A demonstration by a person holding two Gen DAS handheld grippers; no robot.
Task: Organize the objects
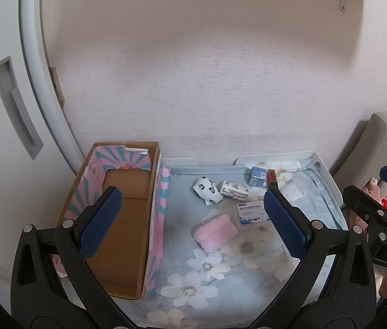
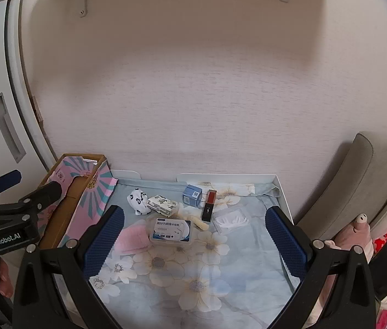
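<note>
— What sort of place?
— A home bedroom: floral bedsheet [image 2: 193, 271], pink textured wallpaper [image 2: 193, 96], padded grey headboard [image 2: 357, 181], plush pig toy [image 2: 357, 227], white wardrobe door [image 1: 9, 115].

On the floral cloth [image 2: 193, 268] I count one cardboard box [image 1: 122, 219], one pink towel [image 1: 215, 231], one spotted sock [image 2: 138, 198], one tissue pack [image 2: 163, 205], one clear case [image 2: 171, 231], one blue carton [image 2: 192, 194], one lipstick [image 2: 209, 205] and one packet [image 2: 230, 220].
</note>
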